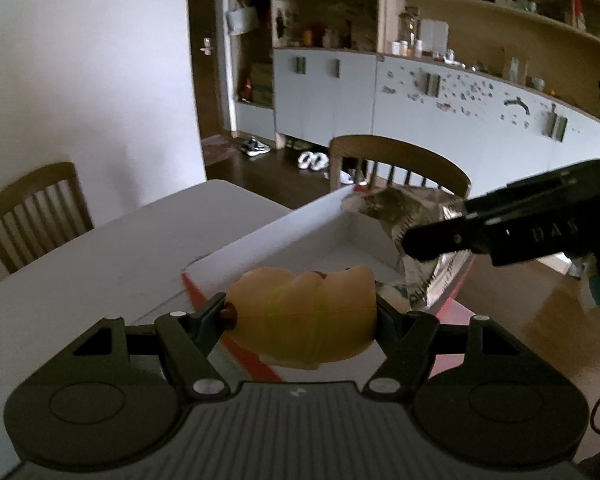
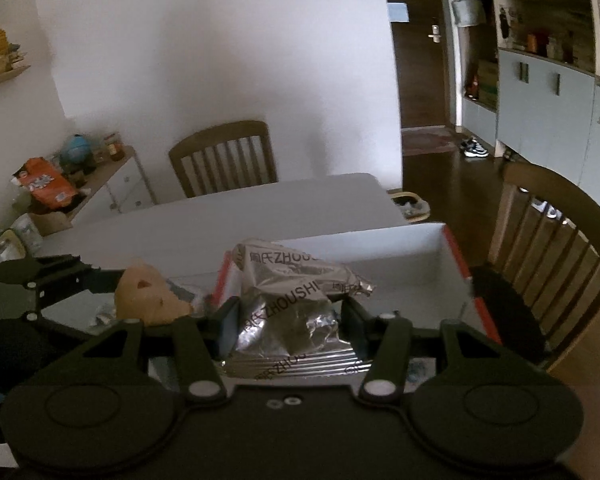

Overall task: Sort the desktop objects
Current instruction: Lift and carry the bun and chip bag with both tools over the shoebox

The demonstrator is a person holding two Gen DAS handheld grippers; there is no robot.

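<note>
- The white table (image 2: 204, 220) carries an open white box with red edging (image 2: 384, 240), evidently the sorting bin.
- The right gripper (image 2: 290, 322) pinches a crinkled silver foil snack packet (image 2: 296, 300) at the box's near edge; it is best carried well past the rim before the jaws part.
- The left gripper (image 1: 300, 316) clamps a peach-coloured rubber toy (image 1: 304, 312) just above the box's near corner, so it should wait clear of the right gripper.
- The packet reads "ZHOUSH", with Chinese characters alongside.
</note>
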